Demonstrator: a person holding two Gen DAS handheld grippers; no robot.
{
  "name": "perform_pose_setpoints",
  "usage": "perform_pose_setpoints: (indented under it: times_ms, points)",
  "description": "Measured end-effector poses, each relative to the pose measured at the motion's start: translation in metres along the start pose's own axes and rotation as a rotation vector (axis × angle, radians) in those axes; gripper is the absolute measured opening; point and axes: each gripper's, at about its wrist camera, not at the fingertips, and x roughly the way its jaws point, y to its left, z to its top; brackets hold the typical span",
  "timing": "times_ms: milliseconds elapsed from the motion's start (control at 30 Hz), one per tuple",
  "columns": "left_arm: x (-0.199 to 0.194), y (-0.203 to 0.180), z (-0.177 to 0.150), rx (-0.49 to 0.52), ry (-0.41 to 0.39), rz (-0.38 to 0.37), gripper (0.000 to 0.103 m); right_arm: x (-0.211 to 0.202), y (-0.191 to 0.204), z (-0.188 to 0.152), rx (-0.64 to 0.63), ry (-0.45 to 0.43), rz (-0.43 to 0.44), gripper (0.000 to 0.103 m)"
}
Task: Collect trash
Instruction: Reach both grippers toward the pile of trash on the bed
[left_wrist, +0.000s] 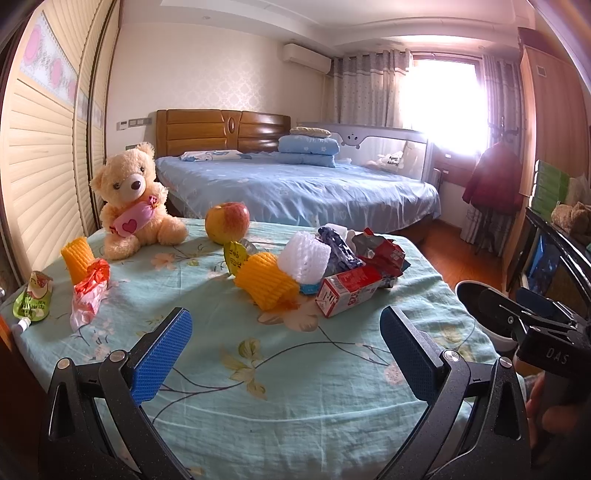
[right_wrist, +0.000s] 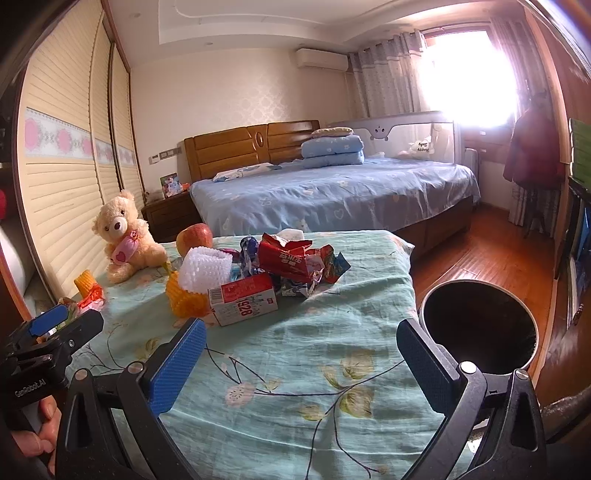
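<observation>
A heap of trash lies mid-table: a red-and-white carton (left_wrist: 349, 293) (right_wrist: 242, 301), white foam net (left_wrist: 304, 256) (right_wrist: 205, 271), yellow foam net (left_wrist: 264, 282) (right_wrist: 184, 301), and crumpled red wrappers (left_wrist: 382, 253) (right_wrist: 291, 260). At the left lie another yellow net (left_wrist: 75, 256), a red-and-white wrapper (left_wrist: 88, 295) and a green pouch (left_wrist: 31, 301). My left gripper (left_wrist: 286, 356) is open and empty, short of the heap. My right gripper (right_wrist: 301, 363) is open and empty above the cloth. A dark round bin (right_wrist: 478, 326) stands right of the table.
A teddy bear (left_wrist: 131, 201) (right_wrist: 123, 238) and an apple (left_wrist: 227, 221) (right_wrist: 194, 238) sit at the table's far side. The floral tablecloth (left_wrist: 280, 373) covers the table. A bed (left_wrist: 295, 192) stands beyond. Wardrobe doors (left_wrist: 40, 155) line the left.
</observation>
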Motion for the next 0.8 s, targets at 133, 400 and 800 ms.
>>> perform_pose_setpoints:
  times_ms: [133, 400, 800]
  points:
    - [0.001, 0.002, -0.001, -0.003, 0.002, 0.002, 0.103, 0.006, 0.001, -0.002, -0.003, 0.007, 0.016, 0.103]
    - [0.006, 0.007, -0.003, -0.018, 0.015, 0.011, 0.103, 0.012, 0.004, -0.004, 0.007, -0.002, 0.046, 0.103]
    - [0.034, 0.025, -0.008, -0.040, 0.103, 0.037, 0.103, 0.034, 0.007, -0.003, 0.029, 0.022, 0.139, 0.103]
